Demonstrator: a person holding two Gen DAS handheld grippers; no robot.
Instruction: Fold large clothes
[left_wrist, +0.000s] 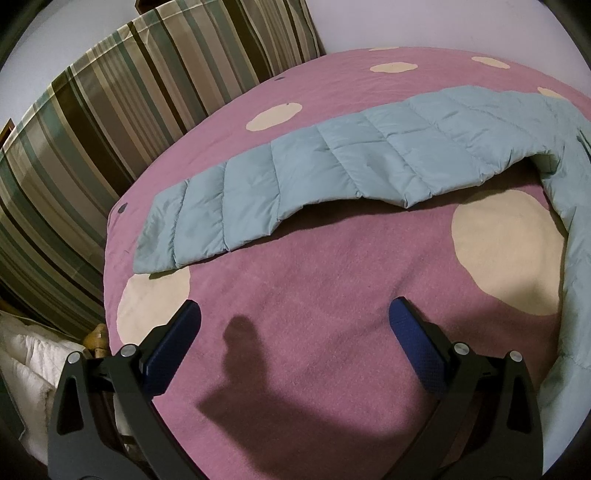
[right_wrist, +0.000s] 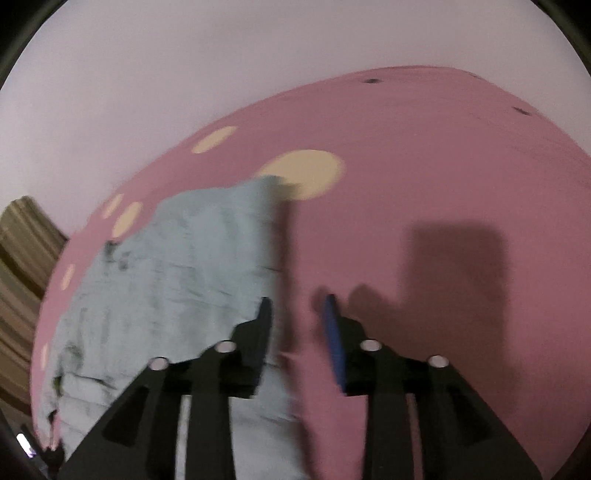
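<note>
A light blue quilted jacket lies on a pink blanket (left_wrist: 314, 280) with cream spots. In the left wrist view one long sleeve (left_wrist: 332, 173) stretches across the bed, and the jacket's body runs down the right edge. My left gripper (left_wrist: 295, 310) hovers over bare blanket in front of the sleeve, open wide and holding nothing. The right wrist view is blurred. There the jacket (right_wrist: 177, 277) fills the left side, and its right edge passes under the left finger of my right gripper (right_wrist: 297, 301). That gripper's jaws stand apart, with only pink blanket (right_wrist: 424, 166) showing between them.
Striped brown and green cushions (left_wrist: 110, 110) stand along the bed's far left side. A white quilted cover (left_wrist: 26, 369) lies off the bed's left edge. A pale wall (right_wrist: 184, 74) rises behind the bed. Shadows of the grippers fall on the blanket.
</note>
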